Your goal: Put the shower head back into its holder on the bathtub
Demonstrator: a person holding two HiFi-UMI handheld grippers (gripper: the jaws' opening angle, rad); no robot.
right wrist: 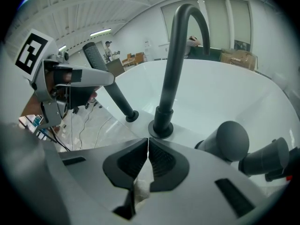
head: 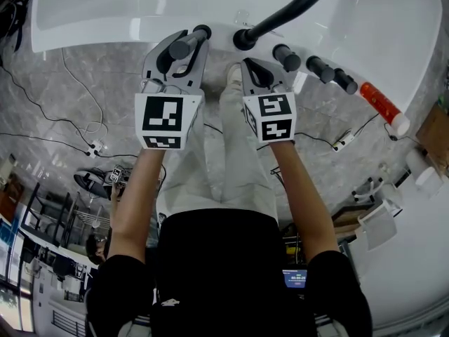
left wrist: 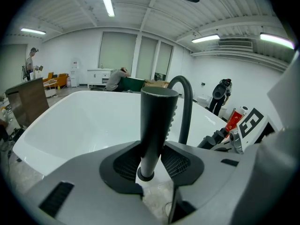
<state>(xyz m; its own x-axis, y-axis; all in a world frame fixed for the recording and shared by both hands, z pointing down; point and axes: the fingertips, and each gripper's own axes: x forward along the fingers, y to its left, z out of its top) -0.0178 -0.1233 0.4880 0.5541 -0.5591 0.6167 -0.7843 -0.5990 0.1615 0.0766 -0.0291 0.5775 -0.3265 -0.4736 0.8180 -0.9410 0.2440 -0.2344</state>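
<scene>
The dark shower head (left wrist: 157,125) stands tilted, its lower end in the black ring holder (right wrist: 132,116) on the white bathtub's rim (head: 217,37). My left gripper (left wrist: 152,161) is shut on its handle, one pad on each side. In the head view the same gripper (head: 184,48) reaches to the rim at the left of the curved black spout (head: 295,5). My right gripper (right wrist: 148,156) is shut with nothing between its pads. It hovers just in front of the spout's base (right wrist: 161,125), a little right of the left gripper (right wrist: 70,83).
Three dark tap knobs (head: 319,69) line the rim to the right of the spout, with a red bottle (head: 382,104) beyond them. The tub basin (head: 140,5) lies behind the rim. Cables and a power strip (head: 95,146) lie on the marble floor at the left.
</scene>
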